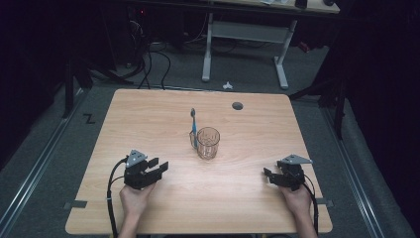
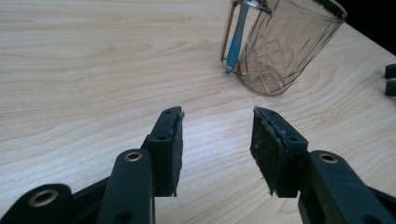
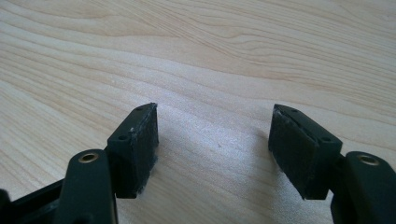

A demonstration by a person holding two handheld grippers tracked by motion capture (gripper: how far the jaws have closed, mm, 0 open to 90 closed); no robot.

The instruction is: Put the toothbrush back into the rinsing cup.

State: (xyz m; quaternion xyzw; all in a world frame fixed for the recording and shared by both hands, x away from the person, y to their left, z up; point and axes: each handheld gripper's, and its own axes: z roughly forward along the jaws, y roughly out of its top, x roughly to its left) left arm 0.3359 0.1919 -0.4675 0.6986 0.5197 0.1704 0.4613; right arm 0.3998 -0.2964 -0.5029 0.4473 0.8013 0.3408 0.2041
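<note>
Two hand-held grippers, left (image 1: 157, 167) and right (image 1: 270, 174), both parted and empty, either side of the glass cup (image 1: 208, 143) with its toothbrush (image 1: 194, 125).

Lab or recording room: dim, grey carpet floor (image 1: 44, 163); light wood tabletop (image 1: 148, 119) with cable hole (image 1: 237, 105) at centre; cable tangle (image 1: 148, 59) upper left; white-legged desk (image 1: 245, 34) at top.
</note>
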